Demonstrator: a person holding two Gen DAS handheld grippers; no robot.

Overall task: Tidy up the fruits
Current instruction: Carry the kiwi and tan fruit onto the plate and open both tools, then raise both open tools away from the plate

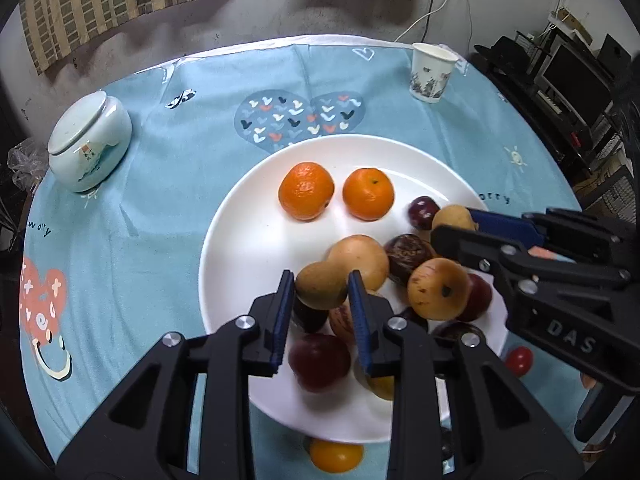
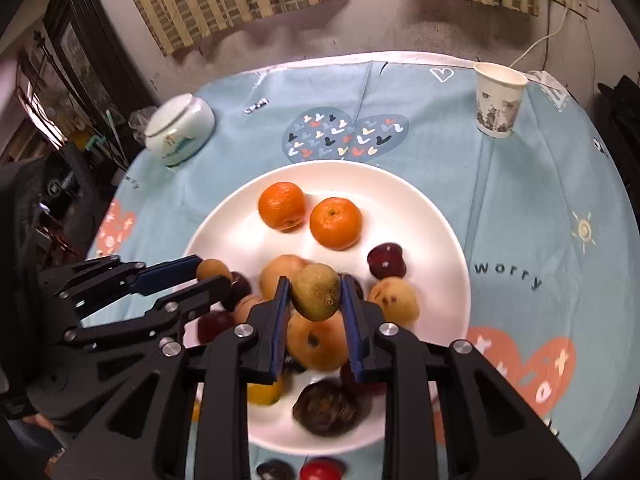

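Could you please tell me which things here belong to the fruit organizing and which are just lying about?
Job: white plate, orange, second orange, brown fruit in left gripper, greenish fruit in right gripper, red fruit off the plate.
Lying about: lidded jar, paper cup.

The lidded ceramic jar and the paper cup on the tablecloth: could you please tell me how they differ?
The jar is squat, round and pale green, while the paper cup is taller than it is wide, tapered and white with a dark print. The jar is closed by a lid; the cup stands open. The jar sits at the table's far left, the cup at its far right. Both stand upright on the blue tablecloth, apart from the plate.
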